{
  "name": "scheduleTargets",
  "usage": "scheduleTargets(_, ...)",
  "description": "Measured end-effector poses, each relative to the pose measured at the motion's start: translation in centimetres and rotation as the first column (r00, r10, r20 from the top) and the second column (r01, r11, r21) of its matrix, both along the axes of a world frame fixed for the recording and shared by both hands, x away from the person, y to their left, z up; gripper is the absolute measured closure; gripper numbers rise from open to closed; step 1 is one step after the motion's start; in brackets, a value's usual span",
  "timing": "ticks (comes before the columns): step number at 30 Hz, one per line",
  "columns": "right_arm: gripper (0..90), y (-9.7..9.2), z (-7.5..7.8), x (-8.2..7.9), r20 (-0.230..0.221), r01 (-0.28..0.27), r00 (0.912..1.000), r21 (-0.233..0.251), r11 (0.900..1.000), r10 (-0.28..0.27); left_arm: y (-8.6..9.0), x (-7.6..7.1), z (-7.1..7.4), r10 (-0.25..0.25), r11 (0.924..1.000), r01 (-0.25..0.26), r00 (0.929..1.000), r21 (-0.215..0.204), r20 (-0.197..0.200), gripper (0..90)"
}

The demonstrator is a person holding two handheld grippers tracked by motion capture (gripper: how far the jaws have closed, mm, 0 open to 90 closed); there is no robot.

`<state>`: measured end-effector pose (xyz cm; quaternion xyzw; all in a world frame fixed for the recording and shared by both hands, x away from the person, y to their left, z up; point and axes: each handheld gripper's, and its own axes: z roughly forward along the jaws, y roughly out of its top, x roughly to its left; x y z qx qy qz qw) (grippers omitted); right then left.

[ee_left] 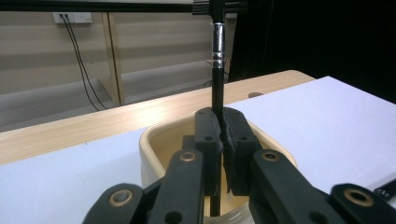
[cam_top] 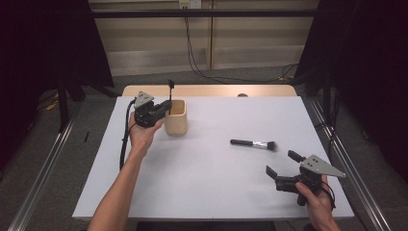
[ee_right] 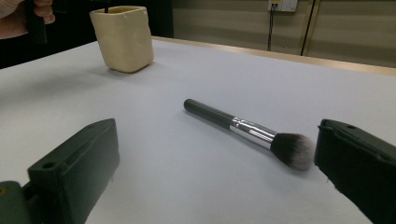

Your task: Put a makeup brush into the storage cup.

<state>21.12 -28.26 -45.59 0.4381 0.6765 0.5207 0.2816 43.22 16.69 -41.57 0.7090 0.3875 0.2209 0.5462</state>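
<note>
Makeup brushes are going into a cream holder cup point(cam_top: 176, 123) at a white table point(cam_top: 207, 187), one of them already clamped upright in the person's left gripper point(cam_top: 168, 107). In the left gripper view the two black jaws press together on the thin black handle of that upright brush point(ee_left: 217, 70), which stands vertical over the cup's mouth, its silver ferrule above the jaws and its lower end dipping inside the rim. Its head runs past the top edge there and cannot be made out.

From the high view, the cup sits at about ten o'clock from the table's centre, touching the left gripper's front. A second makeup brush point(cam_top: 253, 143) lies flat on the cloth at about three o'clock from centre, well apart from the cup. Its long axis runs almost straight across the table, handle end toward nine o'clock and dark bristle head toward three o'clock, tilted slightly toward the person.

The right gripper point(cam_top: 282, 163) rests low near the table's front right corner with its jaws spread wide and nothing between them. The lying brush is at roughly eleven o'clock from it, near but not touching, and much nearer this hand than the left. In the right gripper view the brush point(ee_right: 243, 127) lies crosswise between the two parted jaws, bristles close to the right jaw. A pickup would likely mean reaching forward and closing across the handle.
</note>
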Motion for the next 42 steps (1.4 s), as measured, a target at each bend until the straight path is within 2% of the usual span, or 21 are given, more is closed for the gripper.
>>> scheduleTargets(4, 0.0, 0.0, 0.0, 0.0, -0.003, 0.002, 1.0000, 0.005, 1.0000, -0.002, 0.1, 0.0, 0.0, 0.000, 1.0000, 0.000, 0.9999, 0.002, -0.010, 85.7)
scheduleTargets(6, 0.0, 0.0, 0.0, 0.0, -0.001, 0.001, 1.0000, 0.002, 1.0000, -0.001, 0.1, 0.0, -0.1, 0.009, 0.9999, -0.009, 0.9995, -0.005, -0.030, 85.6)
scheduleTargets(9, 0.0, 0.0, 0.0, 0.0, -0.002, 0.000, 1.0000, 0.002, 1.0000, 0.000, 0.2, 0.1, -0.3, 0.005, 0.9999, -0.004, 0.9992, 0.015, -0.041, 85.5)
scheduleTargets(13, 0.0, 0.0, 0.0, 0.0, -0.002, 0.004, 1.0000, 0.005, 1.0000, -0.004, 0.3, 0.2, -0.4, 0.001, 1.0000, -0.002, 0.9987, -0.004, -0.050, 81.7)
scheduleTargets(17, 0.0, 0.0, 0.0, 0.0, -0.001, 0.003, 1.0000, 0.005, 1.0000, -0.003, 0.4, 0.2, -0.5, 0.017, 0.9998, -0.017, 0.9983, -0.007, -0.055, 70.4)
scheduleTargets(19, 0.0, 0.0, 0.0, 0.0, -0.002, 0.004, 1.0000, 0.005, 1.0000, -0.004, 0.5, 0.1, -0.4, 0.018, 0.9998, -0.018, 0.9987, -0.011, -0.048, 67.5)
scheduleTargets(23, 0.0, 0.0, 0.0, 0.0, -0.002, 0.001, 1.0000, 0.005, 1.0000, -0.001, 0.6, 0.1, -0.2, 0.010, 0.9996, -0.011, 0.9986, -0.027, -0.053, 48.4)
scheduleTargets(25, 0.0, 0.0, 0.0, 0.0, -0.002, 0.003, 1.0000, 0.006, 1.0000, -0.003, 0.6, 0.0, -0.2, 0.004, 0.9996, -0.006, 0.9986, -0.028, -0.052, 46.3)
scheduleTargets(26, 0.0, 0.1, 0.0, 0.0, -0.002, 0.003, 1.0000, 0.006, 1.0000, -0.003, 0.6, -0.1, -0.1, 0.007, 0.9996, -0.009, 0.9986, -0.027, -0.052, 40.6)
scheduleTargets(27, 0.0, 0.0, 0.0, 0.0, -0.001, 0.002, 1.0000, 0.004, 1.0000, -0.002, 0.5, -0.1, -0.1, 0.007, 0.9990, -0.009, 0.9983, -0.043, -0.058, 35.9)
scheduleTargets(29, 0.0, 0.0, 0.0, 0.0, -0.003, 0.003, 1.0000, 0.006, 1.0000, -0.003, 0.4, -0.3, 0.0, 0.004, 0.9991, -0.006, 0.9989, -0.042, -0.047, 31.7)
scheduleTargets(32, 0.0, 0.0, 0.0, 0.1, -0.004, 0.000, 1.0000, 0.003, 1.0000, 0.000, 0.5, -0.4, 0.2, 0.012, 0.9993, -0.014, 0.9977, -0.035, -0.067, 19.4)
scheduleTargets(36, 0.0, 0.0, 0.0, 0.1, -0.004, 0.001, 1.0000, 0.004, 1.0000, -0.001, 0.8, -0.5, 0.3, 0.007, 0.9991, -0.010, 0.9968, -0.041, -0.080, 10.8)
scheduleTargets(39, 0.0, 0.0, 0.0, 0.1, -0.003, 0.002, 1.0000, 0.002, 1.0000, -0.002, 1.2, -0.8, 0.5, -0.014, 0.9985, 0.011, 0.9977, -0.054, -0.066, 4.3)
scheduleTargets(42, 0.0, 0.0, 0.0, 0.1, -0.002, 0.001, 1.0000, 0.000, 1.0000, -0.001, 1.4, -1.2, 0.7, -0.004, 0.9988, 0.002, 0.9986, -0.050, -0.052, 3.8)
